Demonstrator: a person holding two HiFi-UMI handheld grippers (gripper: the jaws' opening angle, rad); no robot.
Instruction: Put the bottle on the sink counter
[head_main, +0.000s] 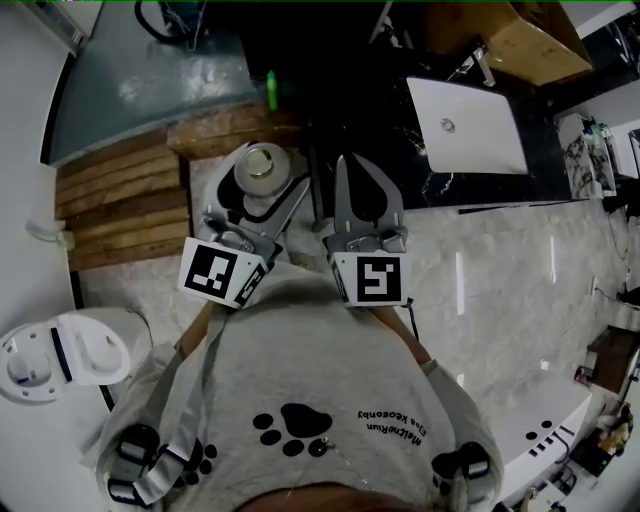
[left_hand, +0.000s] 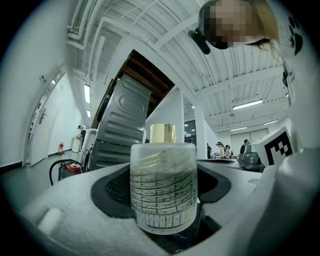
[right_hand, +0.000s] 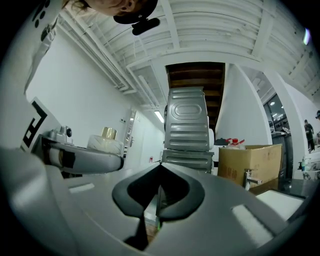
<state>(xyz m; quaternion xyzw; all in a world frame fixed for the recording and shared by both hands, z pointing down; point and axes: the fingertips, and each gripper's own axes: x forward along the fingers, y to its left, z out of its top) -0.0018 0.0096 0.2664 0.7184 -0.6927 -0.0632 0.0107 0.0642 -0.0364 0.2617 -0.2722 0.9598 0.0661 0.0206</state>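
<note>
A frosted bottle with a gold cap stands upright between the jaws of my left gripper, which is shut on its body. In the left gripper view the bottle fills the gap between the pads, black grid print on its side. My right gripper hangs just right of it, jaws shut together with nothing in them. In the right gripper view the bottle is off to the left. The black marble sink counter with its white basin lies ahead to the right.
A faucet and a cardboard box stand behind the basin. A white toilet is at lower left, with wooden slats above it. A stacked grey appliance rises straight ahead. The floor is pale marble.
</note>
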